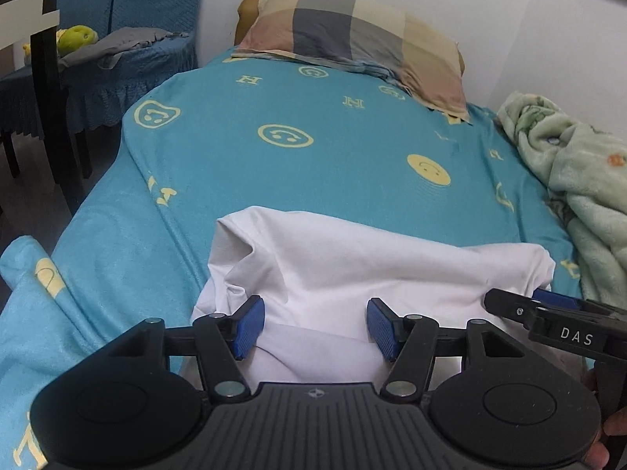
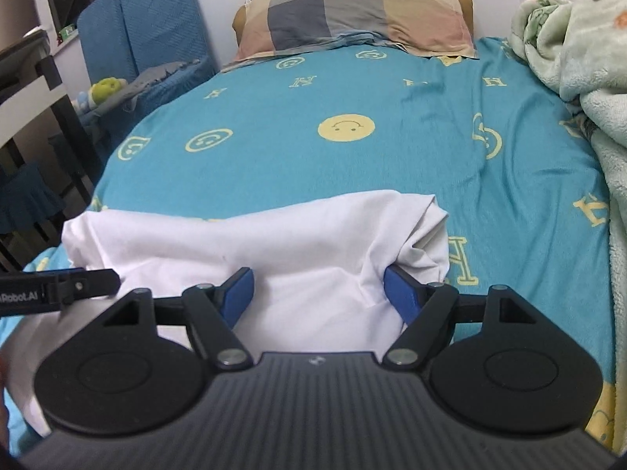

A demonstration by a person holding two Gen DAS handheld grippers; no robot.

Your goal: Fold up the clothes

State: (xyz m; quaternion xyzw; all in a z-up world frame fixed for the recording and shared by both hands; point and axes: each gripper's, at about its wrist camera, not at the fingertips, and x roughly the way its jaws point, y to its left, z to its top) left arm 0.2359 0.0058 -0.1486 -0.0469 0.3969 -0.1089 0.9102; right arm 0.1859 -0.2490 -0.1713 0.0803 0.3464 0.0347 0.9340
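Bed (image 1: 274, 164) covered by a turquoise sheet printed with pale yellow smiley faces and letters. On it, at 12 o'clock against the wall, a checked pillow (image 1: 352, 39) in beige, grey and pink, lying over the sheet's far edge. Along the 3 o'clock side, a crumpled pale green fleece blanket (image 1: 580, 180). At 6 o'clock, near the bed's front edge, a white garment (image 1: 352, 266) folded into a wide band, rumpled at both ends and lying flat on the sheet
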